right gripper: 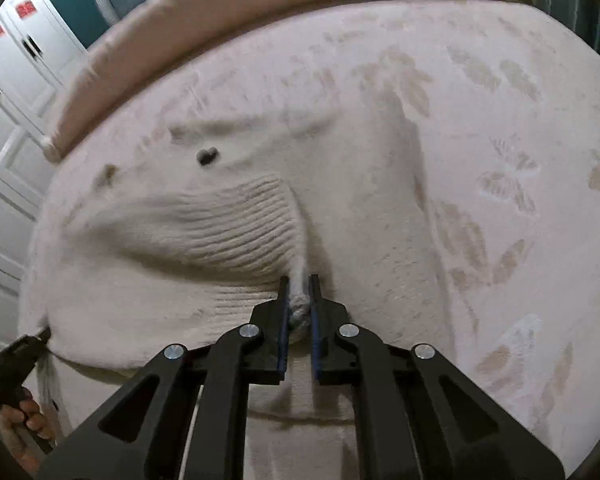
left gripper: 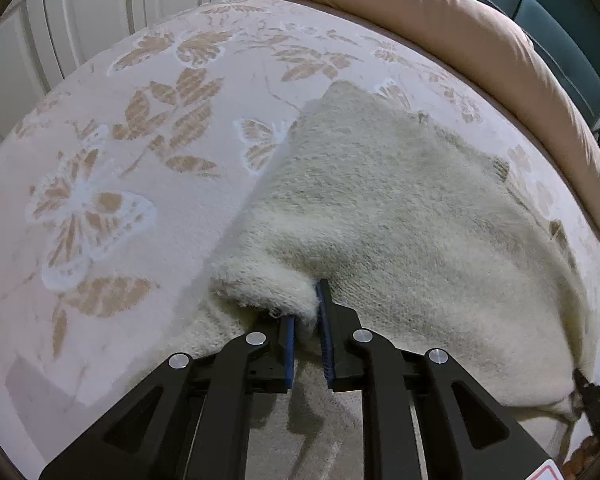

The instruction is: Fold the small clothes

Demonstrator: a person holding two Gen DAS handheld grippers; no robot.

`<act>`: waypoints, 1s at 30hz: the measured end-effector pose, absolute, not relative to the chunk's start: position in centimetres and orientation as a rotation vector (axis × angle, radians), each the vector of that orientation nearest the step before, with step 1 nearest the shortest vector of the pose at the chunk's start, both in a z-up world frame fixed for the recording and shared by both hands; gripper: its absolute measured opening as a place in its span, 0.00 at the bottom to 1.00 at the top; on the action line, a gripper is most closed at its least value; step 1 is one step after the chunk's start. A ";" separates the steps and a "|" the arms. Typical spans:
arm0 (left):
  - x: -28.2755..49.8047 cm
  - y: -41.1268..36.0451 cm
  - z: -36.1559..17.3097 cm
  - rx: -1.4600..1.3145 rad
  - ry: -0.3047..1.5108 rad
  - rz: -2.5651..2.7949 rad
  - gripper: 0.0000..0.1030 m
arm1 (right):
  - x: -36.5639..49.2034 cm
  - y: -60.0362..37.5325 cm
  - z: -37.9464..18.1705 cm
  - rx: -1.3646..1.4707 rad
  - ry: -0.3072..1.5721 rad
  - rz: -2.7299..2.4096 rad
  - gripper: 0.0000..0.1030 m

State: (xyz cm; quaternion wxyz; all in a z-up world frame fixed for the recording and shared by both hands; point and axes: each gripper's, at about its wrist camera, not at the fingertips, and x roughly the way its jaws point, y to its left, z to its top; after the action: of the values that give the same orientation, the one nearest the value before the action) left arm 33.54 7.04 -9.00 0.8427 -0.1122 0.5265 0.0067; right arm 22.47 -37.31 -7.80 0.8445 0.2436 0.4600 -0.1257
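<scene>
Across the centre and right of the left wrist view, a cream knitted sweater [left gripper: 388,216] lies rumpled on a floral bedspread [left gripper: 140,160]. Low in frame, the left gripper [left gripper: 309,308] is clamped on its bunched edge; the right gripper [right gripper: 299,300] pinches a ribbed fold.

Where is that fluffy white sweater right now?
The sweater lies spread on the flowered bedspread, in front of the tan pillow. Its near edge is pinched by the left hand-held gripper and the right hand-held gripper.
</scene>
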 end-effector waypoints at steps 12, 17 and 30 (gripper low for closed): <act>30.5 7.0 -6.1 -0.132 1.103 -0.009 0.37 | 16.4 -36.5 -2.7 0.490 0.903 -0.302 0.19; 23.2 11.6 -3.8 -0.160 1.106 -0.048 0.62 | 4.7 -35.9 -1.0 0.471 0.923 -0.302 0.53; 8.0 18.6 -7.9 -0.415 1.300 -0.126 0.64 | -10.6 -31.2 -7.9 0.724 1.108 -0.207 0.55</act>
State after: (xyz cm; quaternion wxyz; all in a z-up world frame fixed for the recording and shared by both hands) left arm 8.03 18.55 -7.88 0.7742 -0.1917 0.6005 -0.0580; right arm -10.58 -31.22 -7.95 0.7840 0.3354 0.5134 -0.0961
